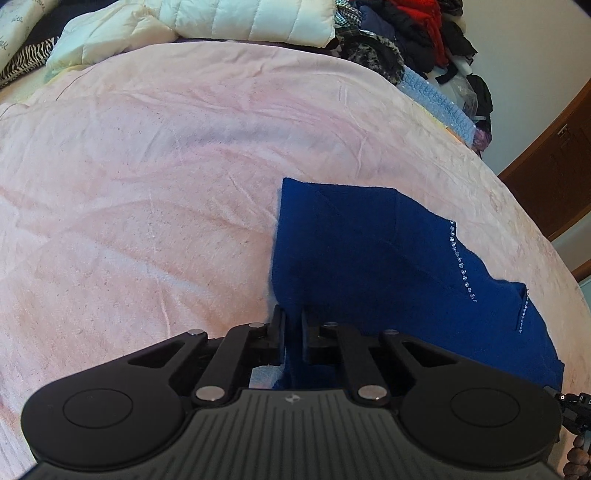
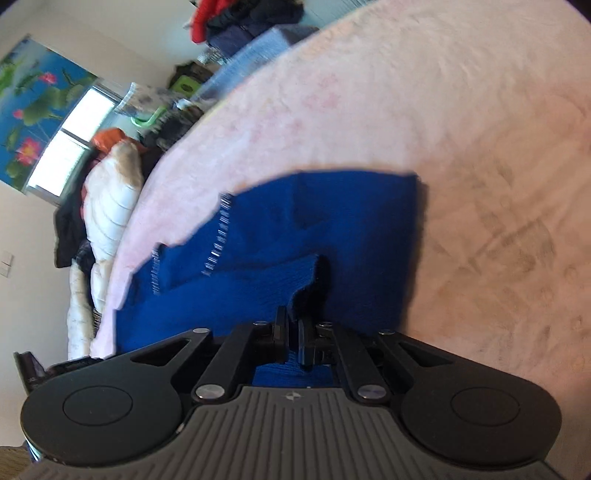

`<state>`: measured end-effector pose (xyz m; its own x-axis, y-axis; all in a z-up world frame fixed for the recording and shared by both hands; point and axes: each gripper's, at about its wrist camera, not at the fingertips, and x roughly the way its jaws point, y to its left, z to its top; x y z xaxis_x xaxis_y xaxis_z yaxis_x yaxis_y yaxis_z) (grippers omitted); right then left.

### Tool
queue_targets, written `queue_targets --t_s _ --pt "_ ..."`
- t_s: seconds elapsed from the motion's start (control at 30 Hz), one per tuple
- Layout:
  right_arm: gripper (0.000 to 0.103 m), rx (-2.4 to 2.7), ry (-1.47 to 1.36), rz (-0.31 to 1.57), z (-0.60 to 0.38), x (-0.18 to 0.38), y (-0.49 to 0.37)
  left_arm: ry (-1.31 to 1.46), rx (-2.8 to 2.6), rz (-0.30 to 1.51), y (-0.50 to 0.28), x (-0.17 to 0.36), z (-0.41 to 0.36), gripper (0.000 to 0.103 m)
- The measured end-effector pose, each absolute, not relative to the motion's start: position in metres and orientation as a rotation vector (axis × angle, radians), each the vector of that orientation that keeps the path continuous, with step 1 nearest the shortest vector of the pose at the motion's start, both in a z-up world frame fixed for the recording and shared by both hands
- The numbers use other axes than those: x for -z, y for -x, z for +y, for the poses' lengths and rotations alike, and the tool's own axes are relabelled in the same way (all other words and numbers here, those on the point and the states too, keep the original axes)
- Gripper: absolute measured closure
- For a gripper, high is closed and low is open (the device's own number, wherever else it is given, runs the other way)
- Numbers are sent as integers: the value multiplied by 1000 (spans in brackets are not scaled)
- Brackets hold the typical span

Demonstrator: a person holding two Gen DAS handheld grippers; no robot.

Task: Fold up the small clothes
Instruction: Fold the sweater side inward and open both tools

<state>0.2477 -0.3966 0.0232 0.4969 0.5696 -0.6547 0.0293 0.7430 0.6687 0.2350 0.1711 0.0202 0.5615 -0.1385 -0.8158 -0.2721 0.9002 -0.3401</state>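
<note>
A royal-blue knitted garment (image 1: pixel 369 251) with rows of small rhinestones lies partly folded on a pink blanket (image 1: pixel 147 184). In the left wrist view my left gripper (image 1: pixel 293 321) sits at the garment's near left edge, its jaws almost together with blue cloth pinched between them. In the right wrist view, which is blurred, the same garment (image 2: pixel 332 221) lies on the blanket (image 2: pixel 461 110). My right gripper (image 2: pixel 293 328) is shut on a ribbed edge of the garment, and that edge is lifted into a fold above the fingers.
A cream puffer jacket (image 1: pixel 221 18) and a heap of dark and red clothes (image 1: pixel 406 33) lie along the bed's far side, beside a light-blue knit (image 1: pixel 436 99). Brown wooden furniture (image 1: pixel 554 166) stands to the right. The right wrist view shows a window (image 2: pixel 74 140).
</note>
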Motion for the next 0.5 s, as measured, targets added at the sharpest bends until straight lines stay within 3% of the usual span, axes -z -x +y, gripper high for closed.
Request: queue_targets --t_s 0.13,0.23,0.27,0.33,0.37,0.4,0.5 --pt "81 -356 -724 1006 -403 -28 -242 368 -59 943 -221 -45 166 93" --pt "73 -319 -717 940 -413 -46 -232 315 -88 809 -204 -77 171 91" --pt "73 -300 -700 905 -415 -53 -230 305 -97 773 -201 -87 172 81" --pt "71 -293 -657 837 -410 -69 -234 305 -89 703 -203 -99 165 45" --pt "70 -314 -642 826 -403 -74 -238 309 -73 664 -205 -102 158 12" --pt "66 -347 -622 827 -391 -78 -244 317 -53 621 -208 -103 149 5" --pt "60 -424 -509 873 -345 -75 -268 351 31 620 -230 -89 122 5"
